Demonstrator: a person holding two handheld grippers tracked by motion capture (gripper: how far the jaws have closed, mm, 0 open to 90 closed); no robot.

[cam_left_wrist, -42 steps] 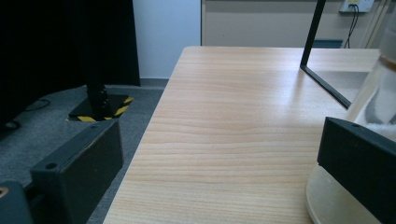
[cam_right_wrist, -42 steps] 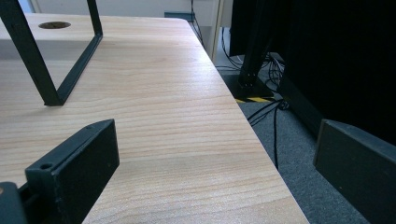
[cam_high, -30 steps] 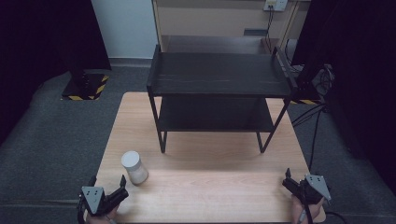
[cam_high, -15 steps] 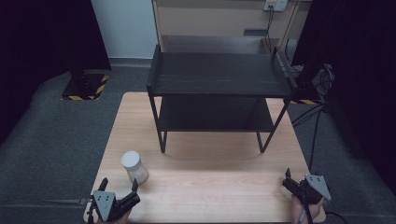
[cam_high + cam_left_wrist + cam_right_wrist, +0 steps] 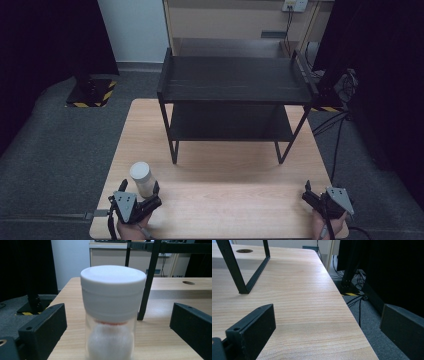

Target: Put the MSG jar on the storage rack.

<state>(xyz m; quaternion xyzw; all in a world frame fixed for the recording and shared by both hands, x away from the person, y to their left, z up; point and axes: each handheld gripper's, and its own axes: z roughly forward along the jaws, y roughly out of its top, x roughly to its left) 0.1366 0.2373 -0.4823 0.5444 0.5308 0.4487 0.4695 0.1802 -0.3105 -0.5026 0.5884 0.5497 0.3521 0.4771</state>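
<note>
Near the tabletop's [image 5: 225,190] front left corner, the high view is showing the jar [image 5: 141,178] standing between the left gripper's [image 5: 139,191] spread jaws. Alongside, the right gripper [image 5: 327,327] is hovering with jaws apart over the right edge.

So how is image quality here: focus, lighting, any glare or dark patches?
High view: even light on the table, room edges nearly black, soft shadow under the shelf rack. Left gripper view: the jar is close and slightly soft, its white lid bright but not blown out. Right gripper view: wood grain sharp, upper right corner dark.
</note>
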